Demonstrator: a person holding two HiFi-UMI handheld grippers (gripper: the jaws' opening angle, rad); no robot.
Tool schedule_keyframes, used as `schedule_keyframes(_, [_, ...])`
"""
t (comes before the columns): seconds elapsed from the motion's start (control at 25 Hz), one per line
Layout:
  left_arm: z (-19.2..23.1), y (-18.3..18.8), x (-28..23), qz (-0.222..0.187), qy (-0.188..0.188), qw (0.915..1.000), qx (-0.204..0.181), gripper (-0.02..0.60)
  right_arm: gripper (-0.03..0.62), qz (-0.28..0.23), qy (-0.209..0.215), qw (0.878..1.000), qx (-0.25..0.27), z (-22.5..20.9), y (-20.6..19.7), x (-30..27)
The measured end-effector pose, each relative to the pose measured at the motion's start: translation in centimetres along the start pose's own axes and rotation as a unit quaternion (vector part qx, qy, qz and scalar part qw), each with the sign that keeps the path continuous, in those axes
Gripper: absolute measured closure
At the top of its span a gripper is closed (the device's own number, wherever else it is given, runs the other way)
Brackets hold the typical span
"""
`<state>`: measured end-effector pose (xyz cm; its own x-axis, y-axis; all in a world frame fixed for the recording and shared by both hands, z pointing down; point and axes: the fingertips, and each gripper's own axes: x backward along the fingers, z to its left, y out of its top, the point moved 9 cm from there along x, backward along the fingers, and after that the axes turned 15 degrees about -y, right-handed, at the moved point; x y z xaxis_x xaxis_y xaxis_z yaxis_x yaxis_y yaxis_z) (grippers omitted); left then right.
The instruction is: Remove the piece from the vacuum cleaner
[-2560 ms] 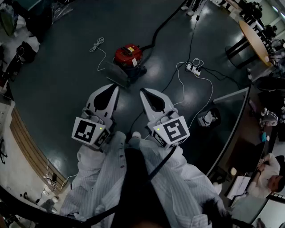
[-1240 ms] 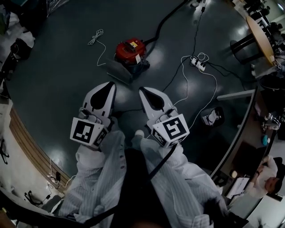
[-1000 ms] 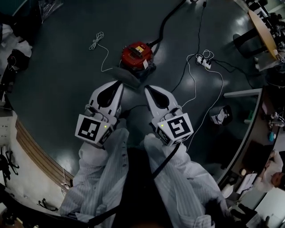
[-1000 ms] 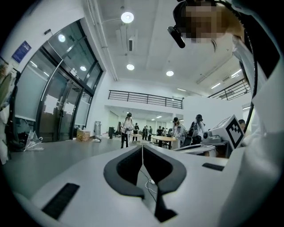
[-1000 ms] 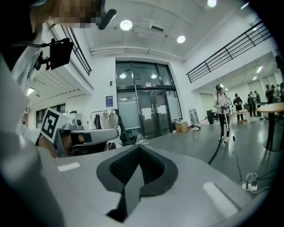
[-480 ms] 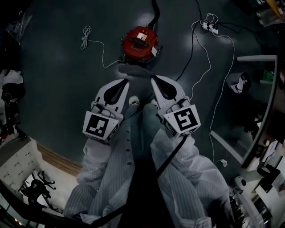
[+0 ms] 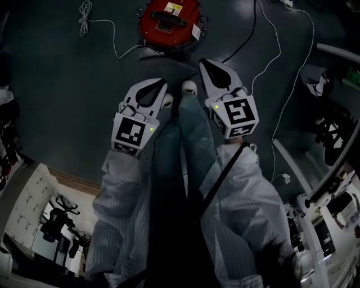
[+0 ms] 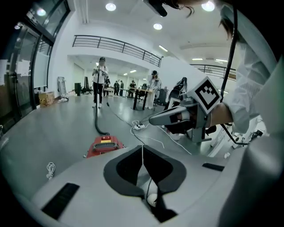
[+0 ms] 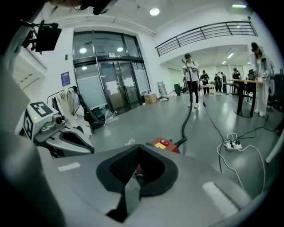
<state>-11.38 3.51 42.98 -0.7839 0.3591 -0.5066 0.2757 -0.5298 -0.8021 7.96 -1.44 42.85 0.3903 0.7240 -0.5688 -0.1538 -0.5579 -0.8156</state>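
Note:
The red canister vacuum cleaner (image 7: 169, 19) stands on the dark floor at the top of the head view, with a black hose (image 8: 96, 119) running off behind it. A grey part (image 7: 160, 55) lies against its near side. Both grippers are held out in front of the person, just short of the vacuum and touching nothing. My left gripper (image 7: 159, 84) is shut and empty. My right gripper (image 7: 206, 63) is shut and empty too, its tip nearest the vacuum's right side. Each gripper view shows the vacuum (image 8: 104, 145) (image 9: 164, 144) beyond its own closed jaws (image 8: 142, 148) (image 9: 140, 150).
A white cable coil (image 7: 85, 10) lies left of the vacuum. A power strip (image 9: 233, 144) with white and black cords lies to the right. The person's white shoes (image 7: 189, 87) show between the grippers. People (image 8: 100, 82) stand far off. Furniture (image 7: 332, 129) lines the right side.
The view has closed in on the vacuum, which has slid from mid-frame to the top edge. Both grippers stayed shut and now sit just short of it.

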Motion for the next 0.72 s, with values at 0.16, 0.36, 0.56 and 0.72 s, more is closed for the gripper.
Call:
schedule_keyframes(0.16, [2.7,-3.5,-3.4,0.034,0.007,0.9992,0.022,0.572,0.602,0.04,0.011,0.999,0.009,-1.8,-4.0,-6.0])
schedule_keyframes(0.36, [6.5,-7.9,-6.8,0.105,-0.002,0.9945,0.005,0.572,0.602,0.111,0.077,0.988,0.078,-2.5,-9.6,-11.1])
schedule_keyframes(0.56, [10.6,-12.2,-8.5,0.15,-0.025,0.9883,-0.015,0.572,0.602,0.146,0.106,0.979,0.093,-2.0,-13.7,-14.6])
schedule_keyframes(0.72, [12.6,-13.1,-9.7,0.185,-0.045,0.9799,-0.06,0.571,0.595,0.15,0.109,0.979,0.084,-1.7,-14.7,-16.0])
